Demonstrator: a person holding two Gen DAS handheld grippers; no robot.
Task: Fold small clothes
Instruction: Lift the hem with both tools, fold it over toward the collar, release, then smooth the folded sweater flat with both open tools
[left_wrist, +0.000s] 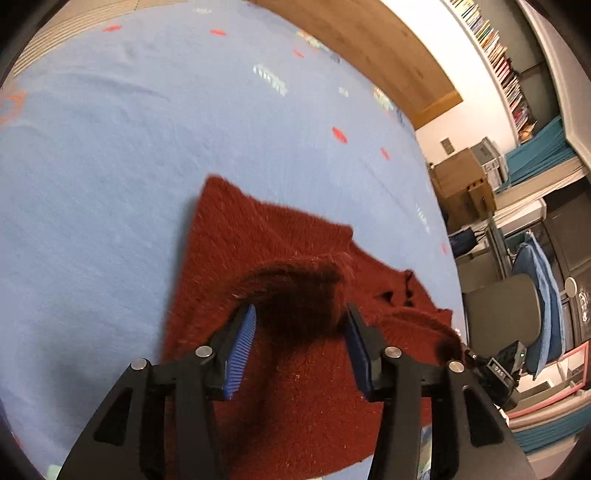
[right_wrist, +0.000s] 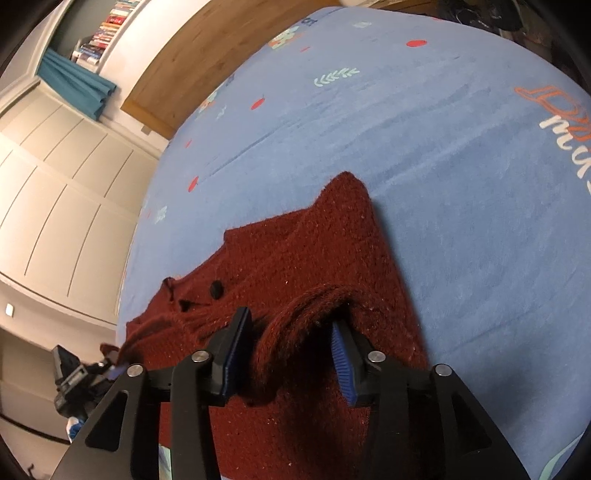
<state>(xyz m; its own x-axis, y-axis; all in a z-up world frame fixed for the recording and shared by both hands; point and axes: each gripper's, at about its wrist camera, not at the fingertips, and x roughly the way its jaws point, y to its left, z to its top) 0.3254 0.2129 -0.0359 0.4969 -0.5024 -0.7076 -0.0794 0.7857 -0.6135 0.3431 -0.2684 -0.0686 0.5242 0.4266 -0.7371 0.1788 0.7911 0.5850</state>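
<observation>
A dark red knitted sweater (left_wrist: 280, 295) lies spread on a blue printed bedsheet (left_wrist: 110, 166), close to the bed's edge on the left gripper's side, where the sheet drops off toward boxes and a chair. In the right wrist view the same sweater (right_wrist: 295, 258) sits near the sheet's (right_wrist: 461, 184) left edge, with panelled cupboard doors (right_wrist: 55, 192) beyond. Wide bare sheet stretches ahead of both grippers and off to the sweater's far side. The left gripper (left_wrist: 299, 317) has its jaws apart, a raised bunch of knit standing between the blue pads (left_wrist: 243, 339); whether the pads press it cannot be told. The right gripper (right_wrist: 291, 328) is likewise spread, with a humped fold of fabric between its pads (right_wrist: 341, 362). A dark button (right_wrist: 216, 288) shows near the neckline. The sweater's near hem is cut off behind the gripper bodies, and each gripper appears only partly at the other view's edge.
</observation>
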